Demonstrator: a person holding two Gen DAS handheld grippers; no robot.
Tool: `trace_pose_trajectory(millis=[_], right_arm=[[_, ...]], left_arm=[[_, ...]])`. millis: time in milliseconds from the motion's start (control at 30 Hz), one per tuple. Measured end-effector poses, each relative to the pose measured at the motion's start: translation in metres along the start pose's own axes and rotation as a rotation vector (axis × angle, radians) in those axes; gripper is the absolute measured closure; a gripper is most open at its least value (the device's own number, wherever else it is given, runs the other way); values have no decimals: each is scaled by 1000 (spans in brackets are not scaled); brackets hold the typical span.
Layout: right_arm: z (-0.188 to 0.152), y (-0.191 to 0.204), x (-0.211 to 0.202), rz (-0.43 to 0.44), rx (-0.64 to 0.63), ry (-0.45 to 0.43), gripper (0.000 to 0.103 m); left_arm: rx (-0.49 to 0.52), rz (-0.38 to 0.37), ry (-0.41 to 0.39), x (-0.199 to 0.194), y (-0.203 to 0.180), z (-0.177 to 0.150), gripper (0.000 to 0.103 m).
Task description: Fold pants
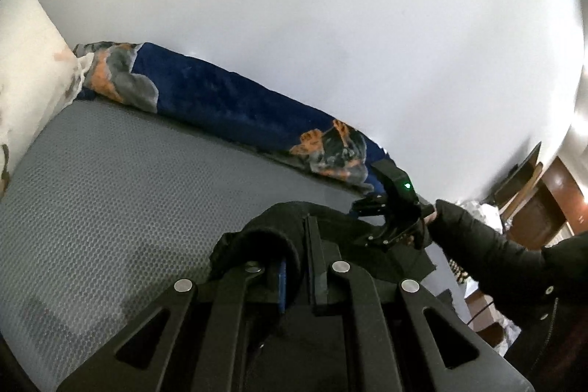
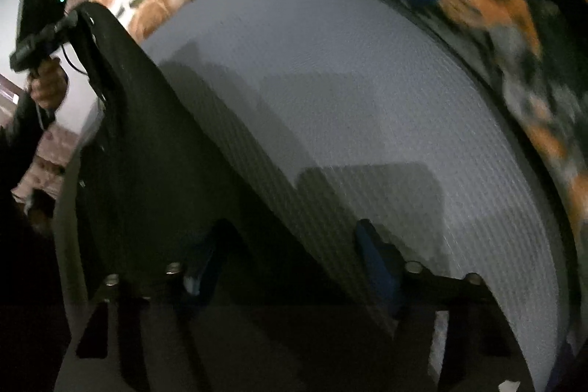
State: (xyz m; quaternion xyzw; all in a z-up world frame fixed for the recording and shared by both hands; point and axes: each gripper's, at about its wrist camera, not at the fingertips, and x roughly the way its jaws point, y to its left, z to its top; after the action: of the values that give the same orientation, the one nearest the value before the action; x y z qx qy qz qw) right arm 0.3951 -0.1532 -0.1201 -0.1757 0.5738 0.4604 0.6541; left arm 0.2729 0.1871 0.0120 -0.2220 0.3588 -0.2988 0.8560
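The black pants (image 1: pixel 264 234) are bunched around my left gripper (image 1: pixel 299 256), which is shut on a fold of them and holds it above the grey mattress (image 1: pixel 110 190). In the right wrist view the pants (image 2: pixel 154 142) hang as a dark sheet from the left gripper (image 2: pixel 79 15) at the upper left down to the bottom of the frame. My right gripper (image 2: pixel 290 258) stands open, pointing steeply down. Its left finger is over the black cloth, its right finger over the mattress (image 2: pixel 349 98), and the pants' edge runs between them. The right gripper (image 1: pixel 371 223) also shows just beyond the pants, held by a black-sleeved hand (image 1: pixel 477 237).
A blue blanket with an orange and grey dog print (image 1: pixel 228 98) lies along the mattress's far edge against a white wall. A white patterned pillow (image 1: pixel 33 61) stands at the left end. Dark wooden furniture (image 1: pixel 544 208) is off the right side.
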Motion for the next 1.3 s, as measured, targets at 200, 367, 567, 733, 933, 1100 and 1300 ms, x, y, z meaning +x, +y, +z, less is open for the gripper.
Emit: trace_pose_trajectory(millis=[200,367,567,733,933,1100,1300], right_arm=[[-27,-12,-11,-103,31,15,74],[-43,-4,-18,-238,53,-26,91],[-65,41,-49,-473,109,-174,94],[-101,105,-87,-587,172,-291,95],[-152,183,-109,-578,226,-352,96],[-195,233,-93,-494,250,-326,97],[-235,259,-46,-363,317,-245,98]], left_arm=[[1,26,15,4,-4,-1,95],[-4,54,28,8,-1,-2,95],[25,96,42,4,-2,-6,95],[69,83,46,-25,-12,-20,95],[129,54,71,-68,-29,-59,95],[154,49,128,-102,-35,-107,94],[155,92,277,-109,-26,-168,92]])
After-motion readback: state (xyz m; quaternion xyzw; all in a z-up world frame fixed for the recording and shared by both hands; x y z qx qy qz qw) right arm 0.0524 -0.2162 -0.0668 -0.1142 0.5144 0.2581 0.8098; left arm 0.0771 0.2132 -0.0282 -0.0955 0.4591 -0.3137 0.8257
